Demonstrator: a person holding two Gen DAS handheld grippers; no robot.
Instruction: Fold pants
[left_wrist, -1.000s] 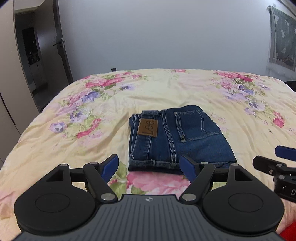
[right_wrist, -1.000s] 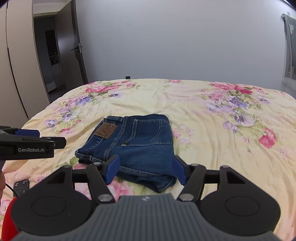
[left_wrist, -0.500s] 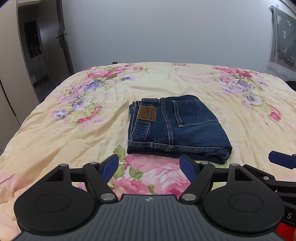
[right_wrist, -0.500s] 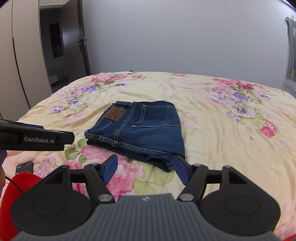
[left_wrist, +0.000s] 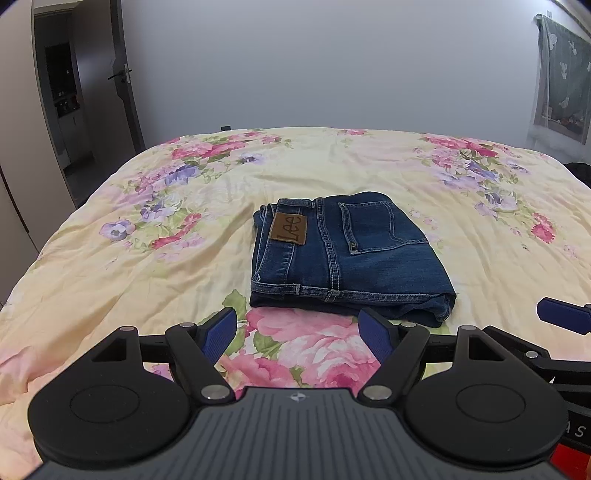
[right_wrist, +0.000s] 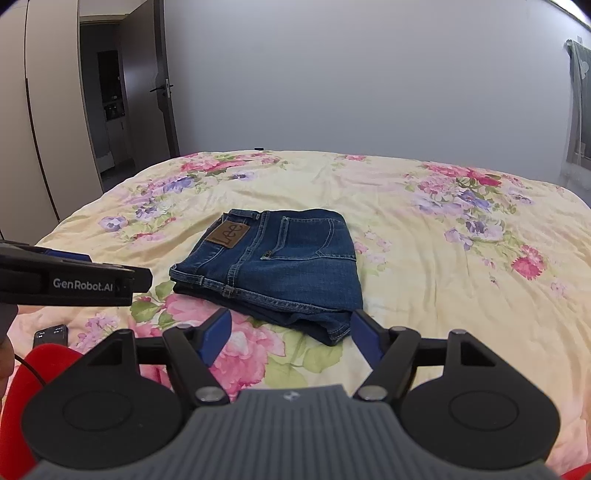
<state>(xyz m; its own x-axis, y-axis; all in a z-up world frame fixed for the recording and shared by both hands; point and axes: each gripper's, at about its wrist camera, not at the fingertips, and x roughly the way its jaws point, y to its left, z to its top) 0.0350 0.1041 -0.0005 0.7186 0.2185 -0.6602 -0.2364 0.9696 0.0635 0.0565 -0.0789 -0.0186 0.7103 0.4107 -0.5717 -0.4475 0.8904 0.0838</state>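
Already the Lee jeans (left_wrist: 347, 258) lie as a compact, squared bundle mid-bed on the floral duvet (left_wrist: 110, 266), back pocket up. Both the left gripper (left_wrist: 297, 332) and the right gripper (right_wrist: 290, 332) hang clear of the denim, jaws spread wide and empty. To my eye the fold looks finished; best lift away without brushing the near edge.
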